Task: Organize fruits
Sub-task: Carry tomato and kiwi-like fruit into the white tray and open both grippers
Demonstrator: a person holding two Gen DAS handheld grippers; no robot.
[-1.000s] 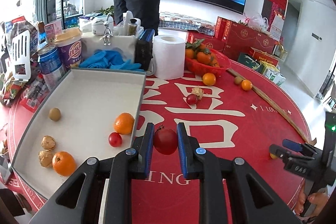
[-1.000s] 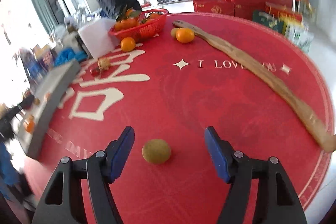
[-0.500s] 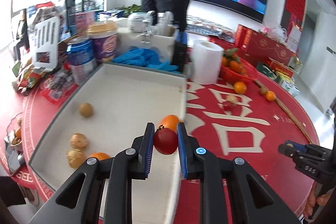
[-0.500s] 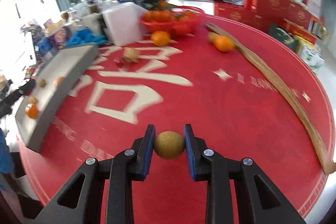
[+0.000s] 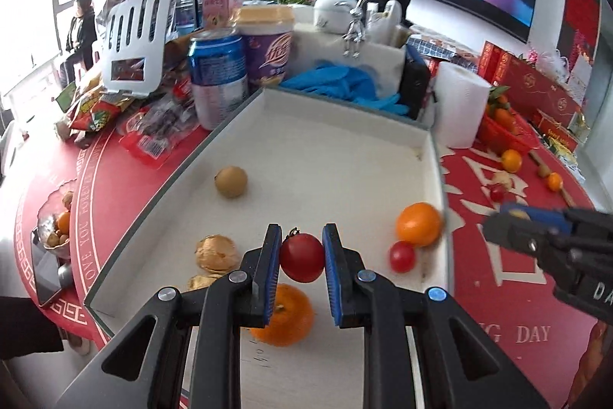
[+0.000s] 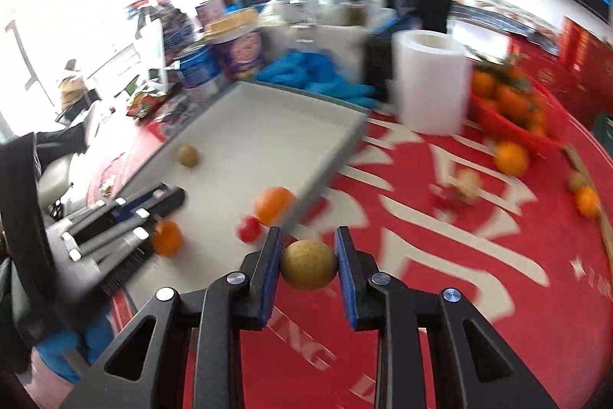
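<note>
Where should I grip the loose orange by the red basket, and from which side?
Grip the loose orange across its widest middle, coming down from above on the open mat side. It is round, so only a centred pinch is likely to hold. The red basket sits close behind it; keep the fingers clear of its rim.

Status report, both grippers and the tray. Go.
Left gripper shut on tomato, over tray. Right gripper shut on brown fruit, short of tray. Oranges and loose fruit already in tray.
</note>
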